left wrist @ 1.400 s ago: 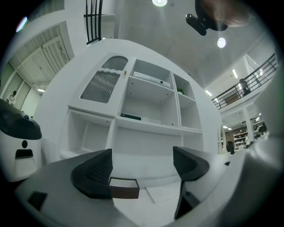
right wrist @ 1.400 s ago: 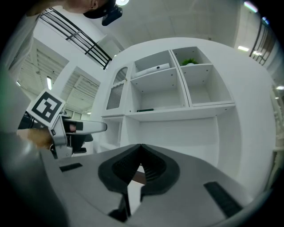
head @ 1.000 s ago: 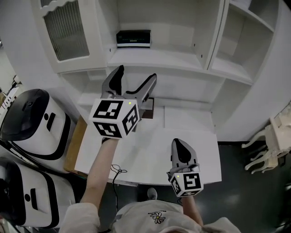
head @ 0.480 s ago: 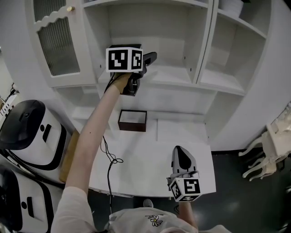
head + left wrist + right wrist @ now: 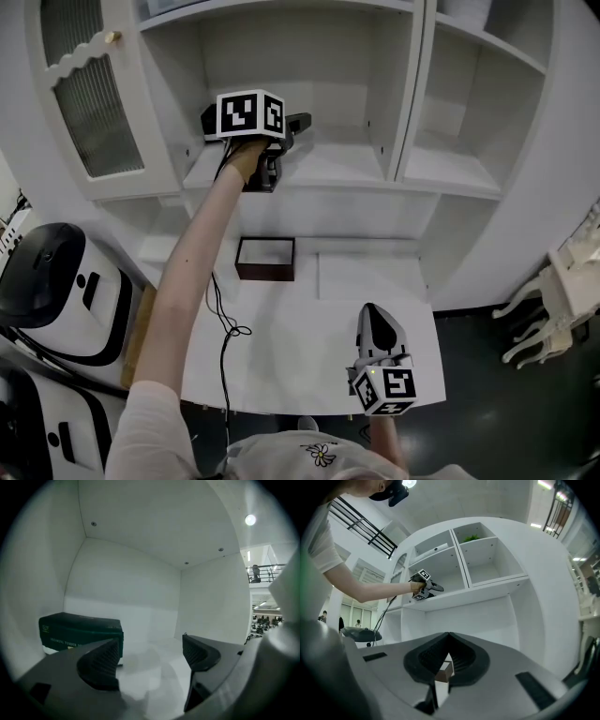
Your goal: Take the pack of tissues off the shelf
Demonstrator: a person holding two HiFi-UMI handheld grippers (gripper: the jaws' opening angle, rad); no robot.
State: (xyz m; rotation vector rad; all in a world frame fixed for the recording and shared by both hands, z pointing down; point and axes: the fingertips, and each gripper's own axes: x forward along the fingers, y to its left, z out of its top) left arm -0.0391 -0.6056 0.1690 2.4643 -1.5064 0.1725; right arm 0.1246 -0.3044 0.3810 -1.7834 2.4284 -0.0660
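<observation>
Though held up on the shelf (image 5: pixel 328 171), gripped nothing with the left gripper (image 5: pixel 150 648): jaws spread apart over bare shelf board. Showed the pack of tissues (image 5: pixel 79 630), dark green, lying on the shelf near its back wall, just behind the left jaw, whether touching could not be told. Hung the right gripper (image 5: pixel 380 328) well below the shelf, jaws pressed together and empty. Showed a brown box (image 5: pixel 265 259) directly under the shelf.

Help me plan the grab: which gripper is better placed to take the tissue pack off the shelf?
Left. The left gripper is inside the shelf bay, jaws apart, with the pack of tissues just to the left of them. The right gripper hangs low over the table, jaws together.
</observation>
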